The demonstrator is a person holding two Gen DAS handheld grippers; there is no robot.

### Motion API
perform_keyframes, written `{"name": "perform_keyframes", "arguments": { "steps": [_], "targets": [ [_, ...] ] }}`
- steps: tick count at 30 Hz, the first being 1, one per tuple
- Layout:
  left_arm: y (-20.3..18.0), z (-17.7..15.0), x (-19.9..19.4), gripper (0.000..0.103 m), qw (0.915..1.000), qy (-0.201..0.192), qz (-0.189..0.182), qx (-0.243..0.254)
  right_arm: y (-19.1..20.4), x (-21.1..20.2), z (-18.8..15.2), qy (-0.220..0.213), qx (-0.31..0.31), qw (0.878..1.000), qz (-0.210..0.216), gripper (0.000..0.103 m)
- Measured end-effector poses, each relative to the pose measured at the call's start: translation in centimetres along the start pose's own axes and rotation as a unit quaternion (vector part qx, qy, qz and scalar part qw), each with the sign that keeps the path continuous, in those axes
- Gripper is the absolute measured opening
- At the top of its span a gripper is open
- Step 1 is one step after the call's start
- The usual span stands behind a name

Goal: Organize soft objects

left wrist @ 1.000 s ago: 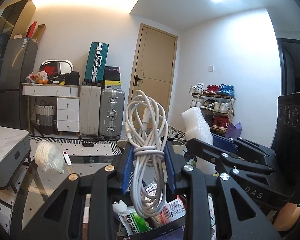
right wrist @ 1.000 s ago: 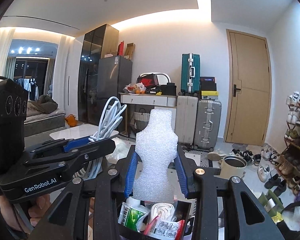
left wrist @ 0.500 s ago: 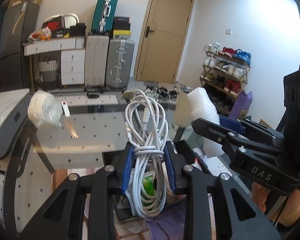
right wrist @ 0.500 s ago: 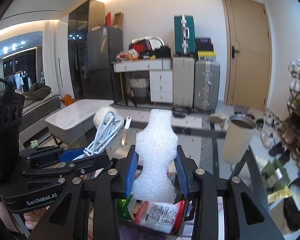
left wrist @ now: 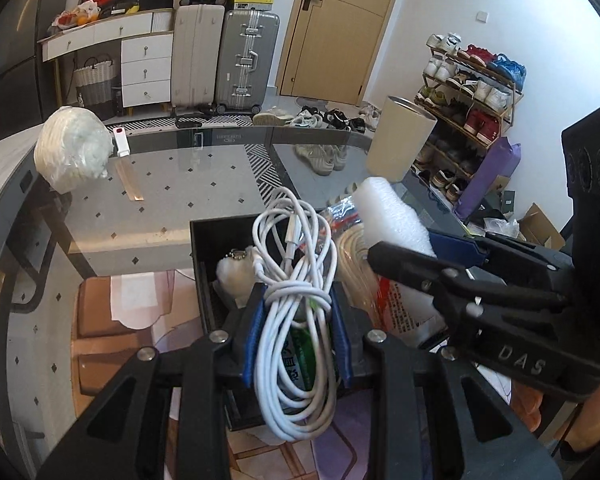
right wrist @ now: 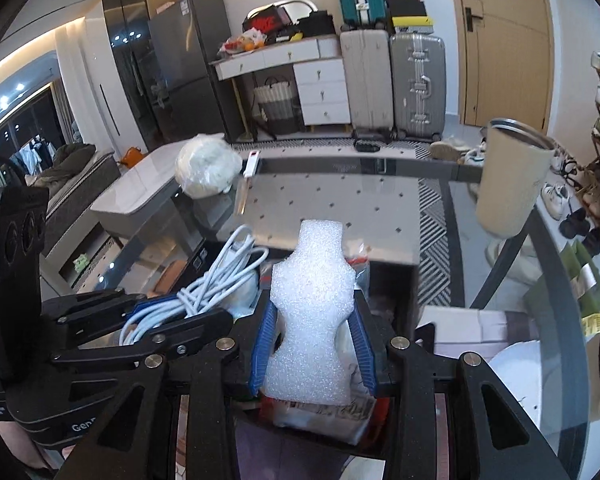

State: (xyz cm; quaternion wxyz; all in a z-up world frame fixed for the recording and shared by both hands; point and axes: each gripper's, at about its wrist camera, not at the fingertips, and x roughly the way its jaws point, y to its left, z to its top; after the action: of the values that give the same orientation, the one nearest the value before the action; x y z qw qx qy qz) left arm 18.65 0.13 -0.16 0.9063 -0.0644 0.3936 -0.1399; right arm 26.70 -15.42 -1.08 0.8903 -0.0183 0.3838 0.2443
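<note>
Left gripper (left wrist: 298, 336) jaws clamped on cable coil (left wrist: 296, 280); right gripper (right wrist: 314, 344) jaws clamped on foam piece (right wrist: 312, 312).

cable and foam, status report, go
Left hand-held gripper shut on cable. Right hand-held gripper shut on foam. Both over black box, already crowded with packets.

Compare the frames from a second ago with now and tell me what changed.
Both grippers tipped downward and came down toward the black box on the glass table: ceiling and walls left the view, table and box contents filled it. Nothing was released. The left gripper stays shut on the white cable bundle; the right gripper stays shut on the white foam piece.
</note>
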Motion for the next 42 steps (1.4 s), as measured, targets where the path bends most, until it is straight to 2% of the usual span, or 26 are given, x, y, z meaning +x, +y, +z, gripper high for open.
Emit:
{"name": "perform_keyframes", "arguments": {
  "steps": [3,7,9,11,12,14,15,16,17,18,23,27,28,29,31,36,38,39,40,41,42],
  "targets": [
    [0.1,-0.1,0.0,0.028,1.0,0.002,-0.002,-0.003,0.0,0.4,-0.1,0.006,-0.009,1.0,-0.006,0.036],
    [0.2,-0.1,0.1,0.029,1.0,0.006,-0.003,-0.003,-0.5,0.7,-0.3,0.024,0.013,1.0,0.002,0.037],
    [0.1,0.2,-0.4,0.031,1.0,0.003,0.006,0.004,-0.6,0.4,0.0,0.02,0.013,1.0,-0.005,0.042],
    [-0.1,0.4,-1.3,0.037,0.9999,-0.007,0.007,0.013,-0.4,-0.5,0.0,0.01,0.008,1.0,-0.014,0.054],
    [-0.1,0.5,-1.9,0.041,0.9998,-0.015,0.006,0.014,-0.4,-1.1,0.1,0.002,0.007,1.0,-0.013,0.054],
    [-0.1,0.8,-2.7,0.041,0.9995,-0.027,0.005,0.016,-0.5,-1.9,0.1,-0.002,0.006,1.0,-0.014,0.054],
    [-0.2,1.0,-2.8,0.039,0.9994,-0.028,0.007,0.017,-0.5,-2.2,0.2,-0.004,0.006,1.0,-0.013,0.053],
    [-0.2,1.0,-2.7,0.028,0.9995,-0.025,0.006,0.019,-0.5,-2.5,0.1,-0.004,0.004,1.0,-0.012,0.042],
    [-0.2,0.9,-2.5,0.025,0.9995,-0.022,0.007,0.022,-0.5,-2.4,0.0,0.003,-0.001,1.0,-0.016,0.023],
    [-0.2,0.8,-2.3,0.025,0.9995,-0.019,0.011,0.024,-0.4,-2.3,-0.1,0.007,-0.005,1.0,-0.017,0.02],
    [0.1,0.7,-1.9,0.025,0.9997,-0.016,0.003,0.018,0.3,-2.1,-0.3,0.015,-0.02,1.0,-0.012,0.012],
    [0.4,0.3,-0.5,0.027,0.9998,-0.002,-0.014,0.012,0.7,-0.8,-0.8,0.034,-0.027,0.999,-0.013,0.012],
    [0.6,0.0,0.3,0.027,0.9997,0.012,-0.02,0.006,0.7,-0.7,-0.9,0.035,-0.027,0.999,-0.015,0.012],
    [0.4,-0.2,0.3,0.027,0.9997,0.005,-0.022,0.013,0.7,-0.6,-1.0,0.036,-0.029,0.999,-0.016,0.012],
    [-0.5,-0.5,0.6,0.027,0.9992,0.007,-0.003,0.04,0.7,-0.5,-1.0,0.036,-0.031,0.999,-0.015,0.012],
    [-0.7,-0.7,0.7,0.027,0.9992,0.007,-0.001,0.038,0.4,-0.5,-0.9,0.036,-0.026,0.999,-0.009,0.012],
    [-0.6,-0.7,0.1,0.03,0.9994,0.0,0.0,0.035,0.3,-1.2,-0.7,0.03,-0.02,0.999,-0.003,0.014],
    [-0.7,-0.7,-0.3,0.039,0.9993,-0.006,0.001,0.037,0.4,-1.6,-0.8,0.025,-0.023,0.999,-0.004,0.016],
    [-0.7,-0.7,-0.9,0.052,0.9991,-0.015,0.002,0.04,0.6,-2.1,-0.9,0.017,-0.029,0.999,-0.006,0.021],
    [-0.8,-0.8,-1.7,0.053,0.9987,-0.027,0.004,0.042,0.8,-2.7,-1.0,0.008,-0.037,0.999,-0.007,0.028],
    [-0.9,-0.9,-2.5,0.053,0.9981,-0.042,0.009,0.044,0.9,-3.5,-1.2,-0.003,-0.04,0.999,-0.008,0.03]
  ]
}}
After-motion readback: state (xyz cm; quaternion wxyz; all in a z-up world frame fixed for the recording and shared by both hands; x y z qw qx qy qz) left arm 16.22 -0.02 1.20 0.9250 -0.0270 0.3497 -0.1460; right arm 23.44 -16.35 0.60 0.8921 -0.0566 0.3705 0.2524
